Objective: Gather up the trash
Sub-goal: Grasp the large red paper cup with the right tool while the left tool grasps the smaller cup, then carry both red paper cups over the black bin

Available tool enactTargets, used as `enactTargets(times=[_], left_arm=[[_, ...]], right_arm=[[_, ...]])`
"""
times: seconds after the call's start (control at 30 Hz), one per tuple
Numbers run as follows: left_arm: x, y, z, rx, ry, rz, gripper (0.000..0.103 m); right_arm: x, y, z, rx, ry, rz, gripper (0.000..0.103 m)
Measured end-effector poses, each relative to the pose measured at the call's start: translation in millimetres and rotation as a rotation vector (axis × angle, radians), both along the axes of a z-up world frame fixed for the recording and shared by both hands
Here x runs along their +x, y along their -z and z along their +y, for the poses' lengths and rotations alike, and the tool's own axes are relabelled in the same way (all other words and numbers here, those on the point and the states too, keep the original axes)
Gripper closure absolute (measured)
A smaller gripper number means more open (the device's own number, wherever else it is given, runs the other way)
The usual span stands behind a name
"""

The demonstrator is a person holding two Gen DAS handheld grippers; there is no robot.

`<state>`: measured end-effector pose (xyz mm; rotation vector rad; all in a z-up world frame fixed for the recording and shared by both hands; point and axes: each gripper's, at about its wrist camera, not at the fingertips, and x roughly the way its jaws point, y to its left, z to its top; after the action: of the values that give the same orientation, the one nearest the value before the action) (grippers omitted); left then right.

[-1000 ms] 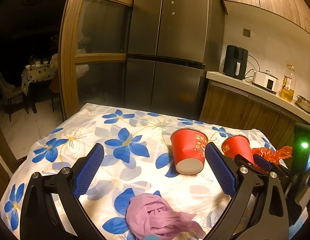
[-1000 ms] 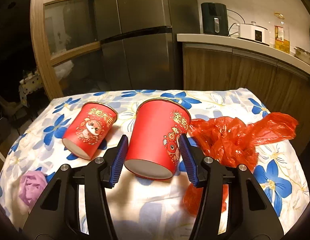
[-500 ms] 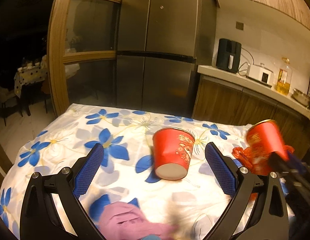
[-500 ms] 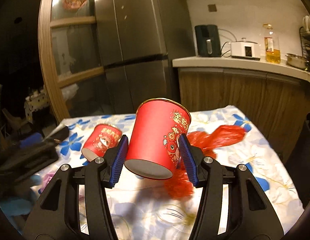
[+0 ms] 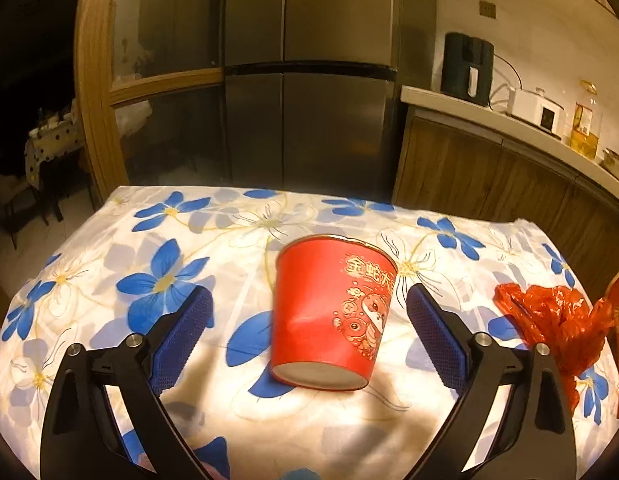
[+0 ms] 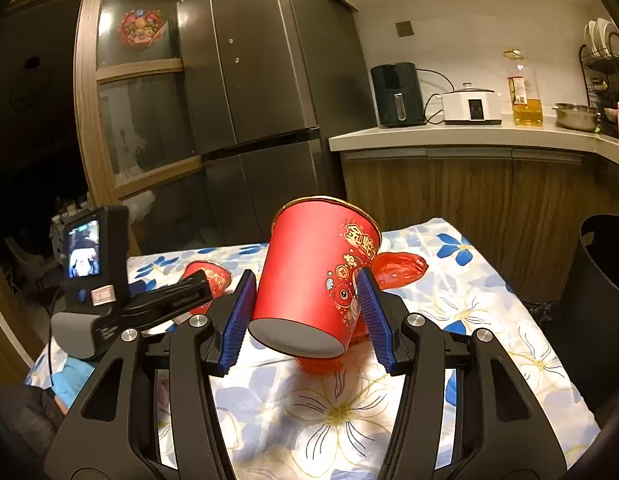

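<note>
Kitchen setting, dim warm light: a fridge (image 5: 309, 80) fills the upper centre and a counter (image 5: 509, 128) with appliances runs along the upper right; a table under a floral cloth (image 5: 109, 260) takes the lower half.

Left wrist view. The left gripper (image 5: 309, 336) has its jaws wide apart, one blue pad on each side of a red cup (image 5: 329, 316) at frame centre, neither pad touching it. The cup lies on its side on the cloth, base toward the camera, rim away; gold lettering and a cartoon print show on its right flank, and the wall looks undented. Judged from the straddling pose, this cup is lined up for the next grasp. A crumpled red bag (image 5: 549, 320) lies on the cloth at lower right, near the table edge.

Right wrist view. The right gripper (image 6: 305, 312) is clamped on a second cup (image 6: 309, 280) of the same print, pads pressing its lower wall, base toward the camera. It is held clear of the cloth and tilted, probably for carrying to the dark bin (image 6: 601, 280) at the right edge, just beside the table. The left gripper's body and screen sit at middle left, with the lying cup (image 6: 209, 276) partly hidden behind it.
</note>
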<state>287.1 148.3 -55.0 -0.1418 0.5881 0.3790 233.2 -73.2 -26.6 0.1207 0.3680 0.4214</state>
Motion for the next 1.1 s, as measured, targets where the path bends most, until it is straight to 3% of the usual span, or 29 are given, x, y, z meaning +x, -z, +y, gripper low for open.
enactTargets(times=[0.07,0.2,0.5,0.83,1.1], left_arm=[[4.0,4.4,0.2,-0.006,0.009,0.020,0.014],[8.6,11.5,4.5,-0.042,0.022,0.051,0.040],[3.8,11.2,2.7,-0.063,0.056,0.028,0.046],[-27.0,-14.5,-18.0,-0.034,0.111,-0.061,0.046],[-61.7,-39.1,-32.6,-0.055,0.130,-0.131,0.045]], right_arm=[[0.3,0.9,0.0,-0.002,-0.002,0.000,0.051],[-2.7,2.8,1.3,-0.006,-0.003,0.000,0.051],[-4.7,2.2,-0.8,-0.005,0.001,-0.003,0.051],[-17.6,-4.6,-7.6,-0.002,0.014,-0.023,0.051],[-33.8,-14.8,-20.1,0.002,0.026,-0.048,0.051]])
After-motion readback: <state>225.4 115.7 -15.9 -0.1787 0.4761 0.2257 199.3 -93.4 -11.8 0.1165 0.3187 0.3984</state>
